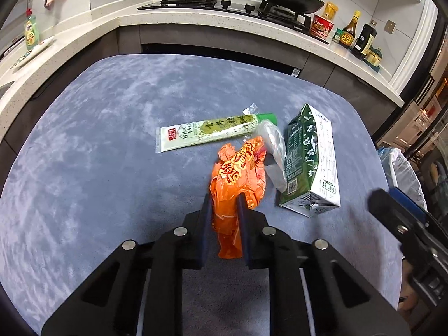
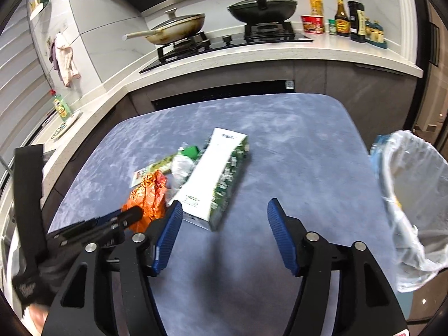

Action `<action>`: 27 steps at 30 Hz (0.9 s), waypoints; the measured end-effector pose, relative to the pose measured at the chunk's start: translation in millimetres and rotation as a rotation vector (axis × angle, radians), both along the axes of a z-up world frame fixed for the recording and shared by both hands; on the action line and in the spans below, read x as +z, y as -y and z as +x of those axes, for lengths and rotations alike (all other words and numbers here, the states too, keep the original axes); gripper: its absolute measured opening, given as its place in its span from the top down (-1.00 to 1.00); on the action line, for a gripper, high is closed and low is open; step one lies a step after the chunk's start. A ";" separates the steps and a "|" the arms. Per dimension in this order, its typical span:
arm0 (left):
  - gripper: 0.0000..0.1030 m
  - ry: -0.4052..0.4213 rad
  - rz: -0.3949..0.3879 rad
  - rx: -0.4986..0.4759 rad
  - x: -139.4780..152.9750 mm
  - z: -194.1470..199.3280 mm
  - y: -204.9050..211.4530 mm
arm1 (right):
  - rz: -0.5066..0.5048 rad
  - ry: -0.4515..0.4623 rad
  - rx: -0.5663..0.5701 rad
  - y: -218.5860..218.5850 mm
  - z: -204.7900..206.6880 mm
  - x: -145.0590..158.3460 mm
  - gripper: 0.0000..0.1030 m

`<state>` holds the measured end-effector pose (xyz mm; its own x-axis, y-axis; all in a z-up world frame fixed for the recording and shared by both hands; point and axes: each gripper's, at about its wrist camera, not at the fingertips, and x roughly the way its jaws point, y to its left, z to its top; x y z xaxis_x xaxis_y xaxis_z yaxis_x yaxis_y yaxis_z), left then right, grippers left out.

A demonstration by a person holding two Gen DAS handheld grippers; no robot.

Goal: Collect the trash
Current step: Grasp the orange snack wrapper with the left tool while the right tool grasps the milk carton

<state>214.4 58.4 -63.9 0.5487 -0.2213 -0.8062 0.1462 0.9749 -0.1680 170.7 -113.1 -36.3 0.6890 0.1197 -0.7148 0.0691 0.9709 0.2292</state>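
A crumpled orange wrapper (image 1: pixel 240 168) lies on the blue table (image 1: pixel 98 140), and my left gripper (image 1: pixel 224 204) is shut on its near end. Behind it are a green and white tube (image 1: pixel 207 131), a scrap of clear plastic (image 1: pixel 273 145) and a green and white carton (image 1: pixel 310 162) lying on its side. In the right wrist view my right gripper (image 2: pixel 224 204) stands open above the table just short of the carton (image 2: pixel 212 179), with nothing between its blue pads (image 2: pixel 280 232). The orange wrapper (image 2: pixel 148 198) sits left of it.
A bin with a white liner (image 2: pixel 414 196) stands off the table's right edge. Beyond the table runs a counter with a hob (image 2: pixel 224 42), two pans, and bottles and a cup (image 2: pixel 313 23) at the right. A hand in a dark glove (image 2: pixel 30 277) is at lower left.
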 end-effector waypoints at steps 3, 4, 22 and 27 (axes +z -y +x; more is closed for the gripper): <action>0.70 -0.003 -0.014 0.004 2.4 -2.5 -5.1 | -0.011 -0.002 0.011 -11.6 12.0 -4.4 -0.33; 0.71 -0.003 -0.013 0.007 3.2 -4.1 -7.5 | -0.012 -0.005 0.016 -15.1 15.6 -6.7 -0.33; 0.74 -0.006 -0.033 0.008 7.3 -14.6 -19.8 | 0.018 -0.054 -0.001 -23.2 33.6 -32.1 -0.11; 0.76 0.007 -0.035 -0.010 14.6 -23.1 -12.5 | 0.011 -0.021 0.006 -17.1 16.4 -18.1 -0.09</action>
<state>191.2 70.8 -49.4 0.5517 -0.2550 -0.7941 0.1571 0.9669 -0.2013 187.1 -96.0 -54.4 0.6731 0.1312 -0.7278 0.0686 0.9688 0.2382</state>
